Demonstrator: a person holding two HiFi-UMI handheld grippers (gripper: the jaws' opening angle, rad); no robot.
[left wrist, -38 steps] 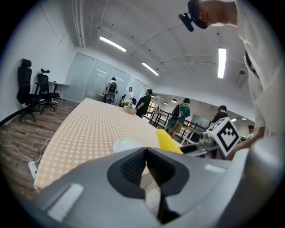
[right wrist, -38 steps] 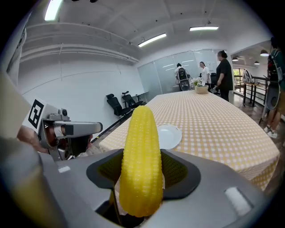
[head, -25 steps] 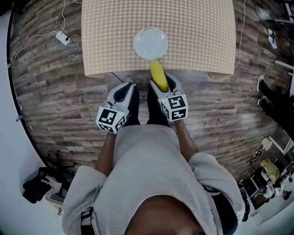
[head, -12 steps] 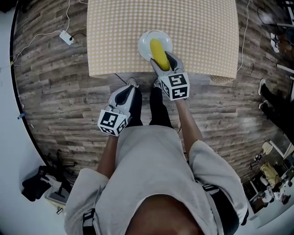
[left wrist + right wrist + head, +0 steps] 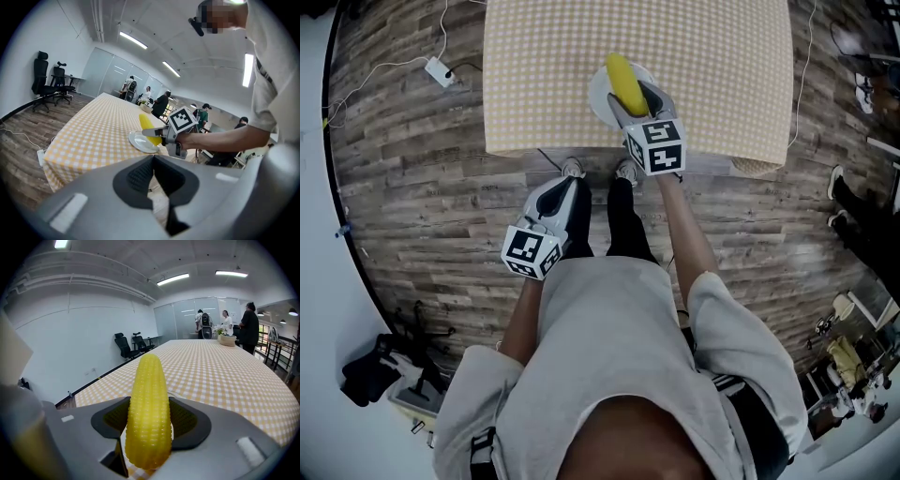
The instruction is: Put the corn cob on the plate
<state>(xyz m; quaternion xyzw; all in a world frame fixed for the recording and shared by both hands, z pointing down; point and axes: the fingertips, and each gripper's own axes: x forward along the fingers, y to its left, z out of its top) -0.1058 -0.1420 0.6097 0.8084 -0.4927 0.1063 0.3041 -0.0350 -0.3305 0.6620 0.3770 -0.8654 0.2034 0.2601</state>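
**Corn cob in my right jaws, over the plate**

My right gripper (image 5: 630, 97) holds the corn cob (image 5: 622, 80) between its 2 jaws, which stand wide and press on the cob's 2 sides. In the right gripper view the cob rises straight up the middle, its thick end down between the pads and its tapered tip pointing away over the table (image 5: 544, 75). From the head view the cob lies over the white plate (image 5: 598, 101), which sits on the yellow checked cloth near the table's near edge. In the left gripper view the cob tilts upward above the plate's far side; I cannot tell whether its lower end touches the plate.

My left gripper (image 5: 565, 178) hangs back over the wooden floor (image 5: 412, 169), short of the table edge and well apart from the plate. Its 2 jaws are pressed together with nothing between them.
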